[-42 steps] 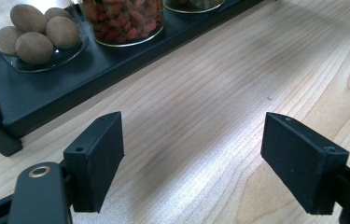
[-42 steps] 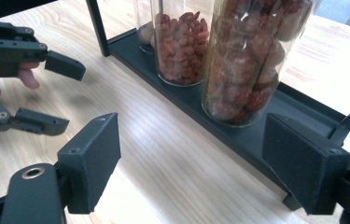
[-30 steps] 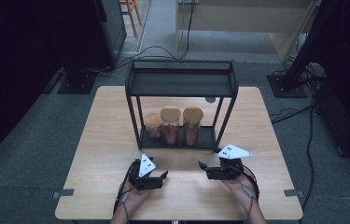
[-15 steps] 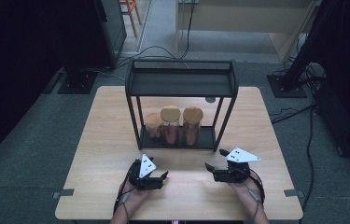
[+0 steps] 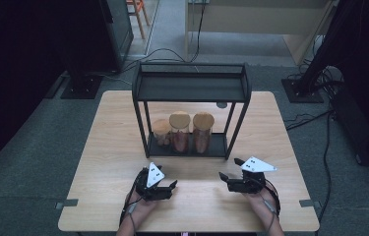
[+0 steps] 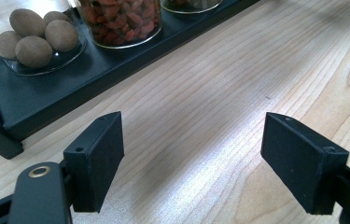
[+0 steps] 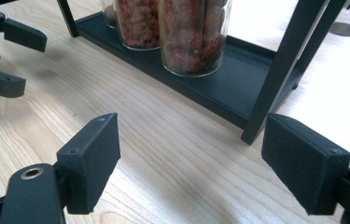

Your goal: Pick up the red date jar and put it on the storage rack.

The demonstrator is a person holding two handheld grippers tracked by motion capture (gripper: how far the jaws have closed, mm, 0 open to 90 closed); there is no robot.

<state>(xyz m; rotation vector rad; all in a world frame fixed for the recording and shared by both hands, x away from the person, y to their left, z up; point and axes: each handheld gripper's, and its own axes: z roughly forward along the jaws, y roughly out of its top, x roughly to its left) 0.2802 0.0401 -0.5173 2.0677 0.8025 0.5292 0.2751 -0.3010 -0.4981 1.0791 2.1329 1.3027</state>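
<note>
Jars [image 5: 180, 132], three on one black rack [image 5: 190, 88], perhaps all lidded, left tongs [image 5: 171, 186] and right tongs [image 5: 224, 178] both apart, empty

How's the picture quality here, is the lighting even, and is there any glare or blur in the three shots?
High view: dim and soft, with dark surroundings, while the table is lit evenly. Left gripper view: sharp, with a pale sheen on the wood between the jaws; the jar of round brown pieces stays clear. Right gripper view: crisp near the jaws, with the jar of reddish contents a little soft and the far corner washed out.
</note>
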